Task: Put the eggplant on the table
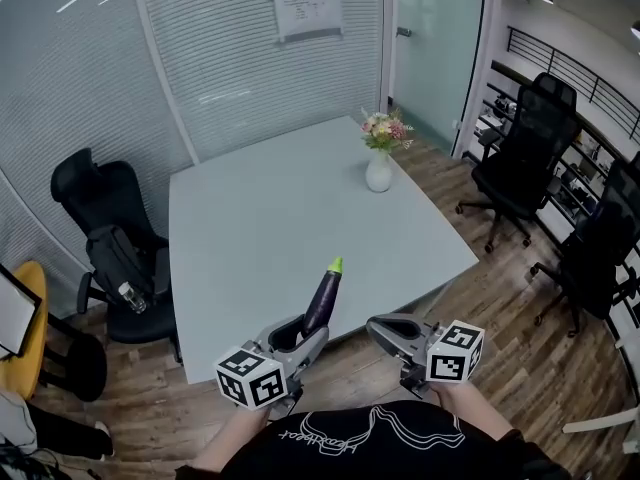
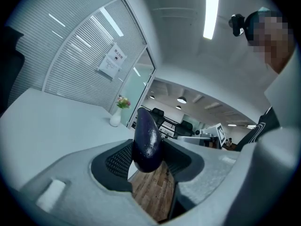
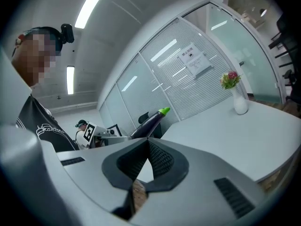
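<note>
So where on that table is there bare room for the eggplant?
The pale grey tabletop is bare from its near edge up to the white vase of pink flowers near the far right edge; only that spot is taken.

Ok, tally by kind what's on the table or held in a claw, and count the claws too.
eggplant: 1, gripped in the left claw
vase of flowers: 1, standing on the table
claws: 2, the left claw and the right claw, which is shut and empty
Total: 4
</note>
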`<state>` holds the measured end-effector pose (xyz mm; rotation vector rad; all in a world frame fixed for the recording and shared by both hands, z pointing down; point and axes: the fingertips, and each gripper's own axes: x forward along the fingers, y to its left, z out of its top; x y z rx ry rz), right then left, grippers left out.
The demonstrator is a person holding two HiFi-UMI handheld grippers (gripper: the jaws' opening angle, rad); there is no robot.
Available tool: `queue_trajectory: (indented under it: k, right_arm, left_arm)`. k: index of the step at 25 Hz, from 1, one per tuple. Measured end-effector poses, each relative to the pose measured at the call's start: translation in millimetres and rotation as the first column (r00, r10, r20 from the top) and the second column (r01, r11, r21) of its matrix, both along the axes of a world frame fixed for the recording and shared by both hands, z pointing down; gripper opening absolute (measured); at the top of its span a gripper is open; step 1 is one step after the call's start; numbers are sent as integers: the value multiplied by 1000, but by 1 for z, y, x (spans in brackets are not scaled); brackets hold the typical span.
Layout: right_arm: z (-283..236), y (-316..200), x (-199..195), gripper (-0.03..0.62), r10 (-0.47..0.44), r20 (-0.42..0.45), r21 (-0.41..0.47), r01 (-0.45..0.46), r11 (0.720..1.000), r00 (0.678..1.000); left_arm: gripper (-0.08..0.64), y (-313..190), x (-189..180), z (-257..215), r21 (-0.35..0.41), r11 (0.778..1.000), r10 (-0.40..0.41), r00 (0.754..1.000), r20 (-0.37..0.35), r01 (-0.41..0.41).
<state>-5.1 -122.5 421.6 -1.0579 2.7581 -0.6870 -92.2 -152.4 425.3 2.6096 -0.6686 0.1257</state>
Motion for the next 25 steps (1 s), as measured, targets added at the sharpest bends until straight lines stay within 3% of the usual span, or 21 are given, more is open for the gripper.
queue_trajectory:
  k: [10, 25]
  right_arm:
    - [5, -30, 5, 9, -44, 6, -23, 44, 999, 999]
    - [10, -122, 37, 9, -165, 24, -59, 166, 984, 986]
  left_arm:
    - [206, -29, 6, 16, -41, 998, -36, 999, 18, 37]
    - [206, -108, 28, 27, -72, 979, -190, 981, 47, 193]
